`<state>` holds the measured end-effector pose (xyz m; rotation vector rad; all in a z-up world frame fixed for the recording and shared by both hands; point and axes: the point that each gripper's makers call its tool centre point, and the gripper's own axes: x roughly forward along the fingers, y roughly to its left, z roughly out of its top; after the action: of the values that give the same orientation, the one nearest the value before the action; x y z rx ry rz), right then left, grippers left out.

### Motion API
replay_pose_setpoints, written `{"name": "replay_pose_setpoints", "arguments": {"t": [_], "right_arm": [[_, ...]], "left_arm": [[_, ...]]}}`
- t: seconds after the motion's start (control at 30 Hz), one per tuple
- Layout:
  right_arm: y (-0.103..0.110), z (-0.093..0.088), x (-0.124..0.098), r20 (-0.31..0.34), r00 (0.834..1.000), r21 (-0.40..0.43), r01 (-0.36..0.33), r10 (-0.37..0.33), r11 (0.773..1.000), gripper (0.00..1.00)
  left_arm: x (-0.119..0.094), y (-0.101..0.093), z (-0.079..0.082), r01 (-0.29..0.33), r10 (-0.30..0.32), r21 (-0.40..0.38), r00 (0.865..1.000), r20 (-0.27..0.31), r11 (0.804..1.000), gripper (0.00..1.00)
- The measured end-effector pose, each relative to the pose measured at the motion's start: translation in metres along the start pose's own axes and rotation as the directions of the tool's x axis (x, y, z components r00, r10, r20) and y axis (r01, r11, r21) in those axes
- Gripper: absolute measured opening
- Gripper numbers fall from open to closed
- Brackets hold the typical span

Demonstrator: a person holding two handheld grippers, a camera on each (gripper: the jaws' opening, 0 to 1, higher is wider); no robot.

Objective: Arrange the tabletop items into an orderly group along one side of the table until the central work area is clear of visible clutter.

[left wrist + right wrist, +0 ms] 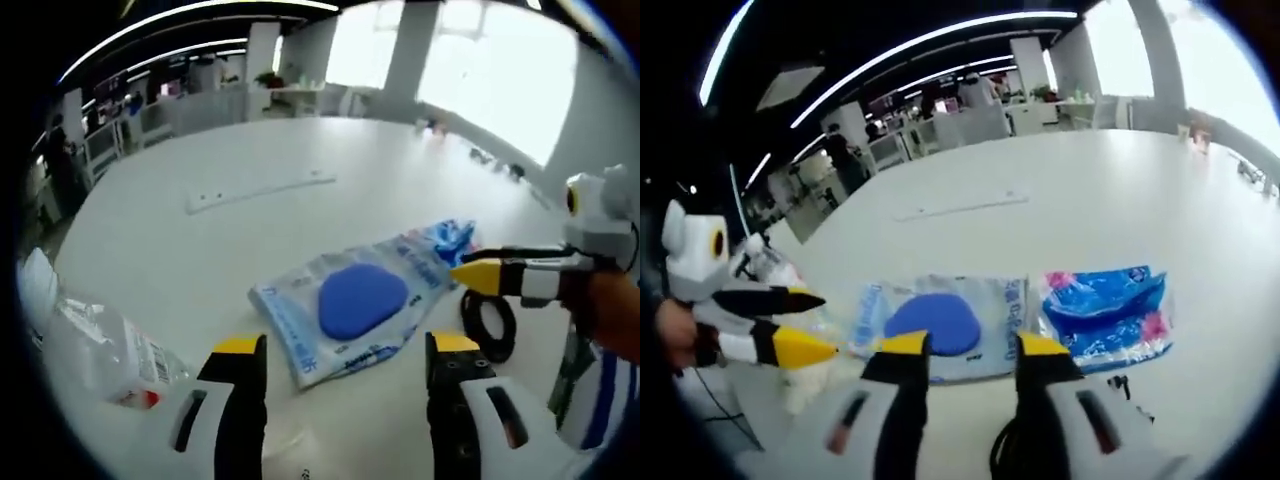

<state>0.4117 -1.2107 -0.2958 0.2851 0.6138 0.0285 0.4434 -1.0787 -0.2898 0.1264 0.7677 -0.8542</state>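
A clear pouch with a blue oval inside (352,300) (935,320) lies flat on the white table (200,260). A blue printed packet (450,238) (1105,312) lies beside it, touching its end. My left gripper (347,345) is open just short of the pouch's near edge, with nothing between its jaws. It enters the right gripper view from the left (808,322), jaws apart. My right gripper (972,345) is open over the pouch's near edge. Seen from the left gripper view, the right gripper (470,270) reaches in beside the pouch's right end.
A black cable coil (488,322) (1122,385) lies on the table under the right gripper. A clear plastic bag with a label (100,345) (770,265) sits by the left gripper. A flat white strip (260,190) (960,208) lies farther out. Desks and chairs stand beyond the table.
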Motion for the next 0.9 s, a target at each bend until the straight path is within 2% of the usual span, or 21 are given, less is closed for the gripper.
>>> {"name": "replay_pose_setpoints", "arguments": {"t": [0.03, 0.1, 0.17, 0.23, 0.3, 0.37, 0.43, 0.5, 0.53, 0.6, 0.67, 0.73, 0.8, 0.9], "right_arm": [[0.002, 0.001, -0.001, -0.002, 1.0, -0.011, -0.01, 0.01, 1.0, 0.34], [0.007, 0.004, -0.003, 0.007, 0.999, -0.023, -0.041, 0.041, 0.999, 0.37], [0.011, 0.007, -0.004, 0.009, 0.998, -0.037, -0.064, 0.064, 0.997, 0.39], [0.015, 0.011, -0.007, 0.018, 0.996, -0.053, -0.083, 0.084, 0.995, 0.4], [0.02, 0.013, -0.009, 0.021, 0.995, -0.063, -0.101, 0.103, 0.993, 0.41], [0.026, 0.016, -0.012, 0.025, 0.991, -0.079, -0.126, 0.129, 0.989, 0.42], [0.031, 0.018, -0.013, 0.033, 0.988, -0.089, -0.148, 0.152, 0.985, 0.45], [0.038, 0.017, -0.016, 0.019, 0.983, -0.104, -0.18, 0.183, 0.978, 0.45], [0.041, 0.019, -0.017, 0.024, 0.981, -0.121, -0.186, 0.191, 0.975, 0.46], [0.046, 0.02, -0.02, 0.022, 0.976, -0.123, -0.212, 0.216, 0.97, 0.46], [0.053, 0.022, -0.023, 0.027, 0.969, -0.13, -0.239, 0.244, 0.962, 0.46], [0.061, 0.023, -0.025, 0.028, 0.959, -0.153, -0.274, 0.282, 0.949, 0.47], [0.071, 0.025, -0.029, 0.026, 0.946, -0.156, -0.316, 0.323, 0.936, 0.49], [0.08, 0.028, -0.033, 0.024, 0.931, -0.161, -0.356, 0.365, 0.92, 0.51]], "left_arm": [[-0.004, -0.005, 0.004, 0.033, -0.033, 0.0, 0.999, 0.024, 0.999, 0.63], [-0.009, -0.007, 0.006, 0.055, -0.055, -0.011, 0.998, 0.037, 0.998, 0.65], [-0.017, -0.016, 0.013, 0.114, -0.113, 0.002, 0.99, 0.08, 0.994, 0.67], [-0.024, -0.013, 0.011, 0.109, -0.109, 0.0, 0.991, 0.074, 0.994, 0.66], [-0.034, -0.018, 0.016, 0.146, -0.146, 0.008, 0.983, 0.109, 0.989, 0.67], [-0.042, -0.016, 0.017, 0.152, -0.153, 0.01, 0.982, 0.113, 0.988, 0.69], [-0.051, -0.026, 0.028, 0.212, -0.213, 0.022, 0.96, 0.18, 0.977, 0.72], [-0.063, -0.028, 0.024, 0.225, -0.231, 0.054, 0.959, 0.165, 0.973, 0.71], [-0.069, -0.03, 0.025, 0.244, -0.254, 0.072, 0.95, 0.182, 0.967, 0.72], [-0.079, -0.031, 0.025, 0.27, -0.275, 0.053, 0.94, 0.202, 0.961, 0.73], [-0.09, -0.033, 0.025, 0.292, -0.299, 0.067, 0.929, 0.217, 0.954, 0.73], [-0.099, -0.034, 0.025, 0.302, -0.311, 0.076, 0.924, 0.222, 0.95, 0.75], [-0.111, -0.037, 0.026, 0.323, -0.335, 0.088, 0.909, 0.248, 0.942, 0.77], [-0.129, -0.038, 0.026, 0.342, -0.355, 0.094, 0.894, 0.272, 0.935, 0.8]]}}
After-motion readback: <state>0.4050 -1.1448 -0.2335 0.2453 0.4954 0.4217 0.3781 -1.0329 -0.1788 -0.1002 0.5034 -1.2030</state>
